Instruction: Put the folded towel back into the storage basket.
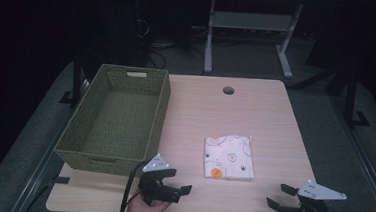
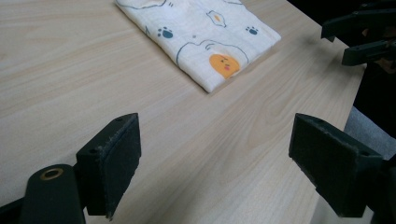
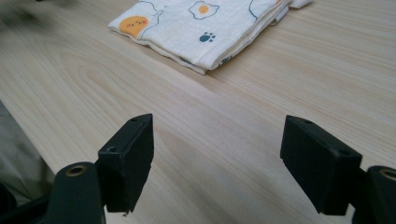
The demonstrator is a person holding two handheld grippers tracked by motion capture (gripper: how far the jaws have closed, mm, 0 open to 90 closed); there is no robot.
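A folded white cloth (image 1: 228,156) printed with eggs, paw marks and an orange face lies flat on the wooden table (image 1: 200,112), right of centre. My left gripper (image 1: 178,181) hovers near the front edge, left of the cloth, jaws wide apart and empty. In the left gripper view the cloth (image 2: 201,32) lies ahead of the left gripper (image 2: 215,135), and the right gripper (image 2: 338,43) shows at the upper right. My right gripper (image 1: 279,195) is at the front right, open and empty. In its own view the right gripper (image 3: 217,130) faces the cloth (image 3: 201,23).
A green woven basket (image 1: 160,109) with handle slots stands empty on the left part of the table. A round cable hole (image 1: 228,90) sits near the far edge. Beyond the table is a dark floor with a desk frame (image 1: 252,25).
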